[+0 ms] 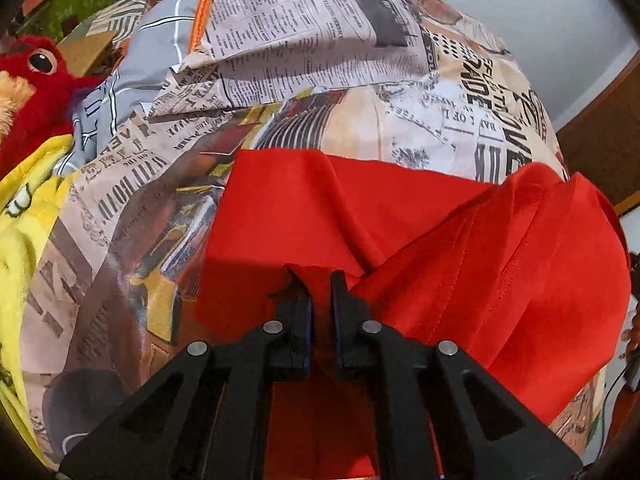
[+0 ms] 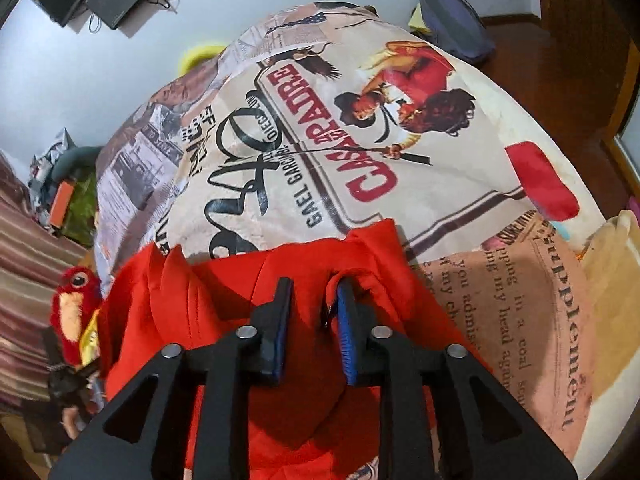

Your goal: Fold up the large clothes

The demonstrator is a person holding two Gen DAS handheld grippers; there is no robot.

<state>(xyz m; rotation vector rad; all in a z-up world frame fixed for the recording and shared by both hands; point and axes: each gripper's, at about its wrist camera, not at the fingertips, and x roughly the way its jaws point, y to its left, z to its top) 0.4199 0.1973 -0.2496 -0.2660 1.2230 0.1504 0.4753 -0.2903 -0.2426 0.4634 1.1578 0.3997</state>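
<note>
Left wrist view: a bed covered in a newspaper-print sheet fills the frame, with a red plush toy and a yellow one at its left edge and a pale wall behind. The red garment lies bunched on the sheet; the left gripper is nearly closed, pinching a fold of it.

Right wrist view: the same bed reaches a wooden floor, a dark bag beyond. The right gripper stands partly open over the red garment, cloth bunched against its right finger.

bedsheet print: "CASA DE MI PADRE" | "GAEL GARCIA" | "supplement"
</note>
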